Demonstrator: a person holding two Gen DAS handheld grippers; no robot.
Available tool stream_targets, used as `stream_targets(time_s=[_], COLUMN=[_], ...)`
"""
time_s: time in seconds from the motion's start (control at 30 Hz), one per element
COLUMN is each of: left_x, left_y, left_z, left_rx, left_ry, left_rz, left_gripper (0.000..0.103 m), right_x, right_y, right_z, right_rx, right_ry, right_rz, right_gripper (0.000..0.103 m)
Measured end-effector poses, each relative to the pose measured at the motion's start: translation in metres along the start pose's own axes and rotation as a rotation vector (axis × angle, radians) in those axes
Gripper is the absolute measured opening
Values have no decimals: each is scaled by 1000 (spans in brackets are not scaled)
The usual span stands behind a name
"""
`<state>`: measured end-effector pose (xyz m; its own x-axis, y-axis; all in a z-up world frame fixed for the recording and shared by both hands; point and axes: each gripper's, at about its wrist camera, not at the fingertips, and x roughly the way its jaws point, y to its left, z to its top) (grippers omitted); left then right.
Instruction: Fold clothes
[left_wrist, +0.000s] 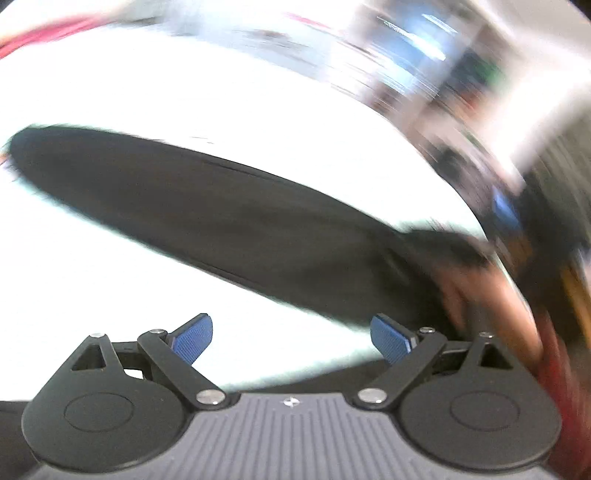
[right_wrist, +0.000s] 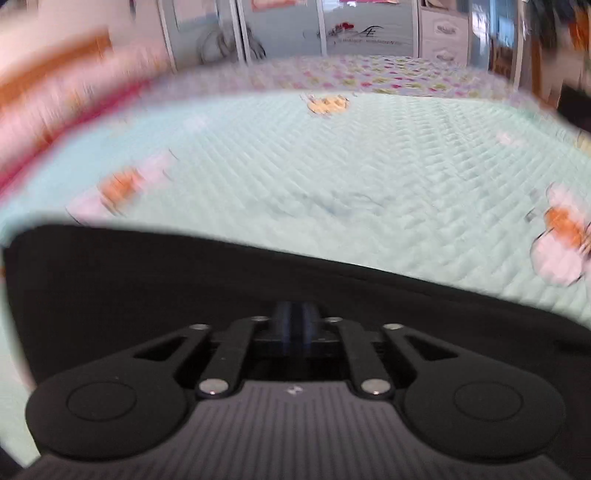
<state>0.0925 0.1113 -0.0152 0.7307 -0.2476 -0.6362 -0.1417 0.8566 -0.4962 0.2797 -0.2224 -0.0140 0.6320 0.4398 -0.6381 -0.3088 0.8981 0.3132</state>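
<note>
The left hand-held gripper (left_wrist: 291, 338) is released, its 2 blue pads (left_wrist: 194, 338) spread wide with nothing between them. The right hand-held gripper (right_wrist: 295, 325) is clenched on the black garment (right_wrist: 147, 288), which fills the lower frame over the quilted bed (right_wrist: 332, 166).

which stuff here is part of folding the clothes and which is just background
Part of the job:
- black garment
- right gripper, shut on the garment
- left gripper, open, holding nothing

Just there:
- mint quilted bedspread under the garment
- wardrobe doors behind
- white drawers
</note>
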Motion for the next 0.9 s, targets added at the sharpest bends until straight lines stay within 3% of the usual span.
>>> stream_targets(time_s=[0.03, 0.1, 0.2, 0.43, 0.63, 0.7, 0.73, 0.87, 0.9], left_x=[2, 8, 17, 45, 50, 55, 57, 65, 65], left_y=[18, 51, 74, 80, 99, 102, 103, 110, 113], left_z=[10, 25, 38, 56, 63, 70, 74, 92, 95], left_rx=[-78, -218, -314, -327, -339, -347, -350, -354, -368], left_ry=[-13, -30, -45, -82, -132, -141, -145, -108, -99], left_rz=[30, 88, 86, 111, 120, 139, 148, 175, 172], left_gripper=[95, 94, 92, 89, 87, 77, 65, 33, 32], right_x=[-8, -24, -32, -8, -5, -5, -4, -3, -3], right_y=[-2, -6, -13, -22, 11, 22, 28, 50, 56], right_z=[-6, -18, -34, -51, -32, -26, -22, -9, -5], right_rx=[79, 234, 347, 393, 160, 80, 40, -119, -159], right_ry=[-18, -53, -91, -82, -49, -37, -31, -8, -2], right_rz=[57, 162, 268, 361, 267, 232, 215, 146, 128], right_gripper=[31, 31, 38, 42, 46, 46, 46, 46, 46])
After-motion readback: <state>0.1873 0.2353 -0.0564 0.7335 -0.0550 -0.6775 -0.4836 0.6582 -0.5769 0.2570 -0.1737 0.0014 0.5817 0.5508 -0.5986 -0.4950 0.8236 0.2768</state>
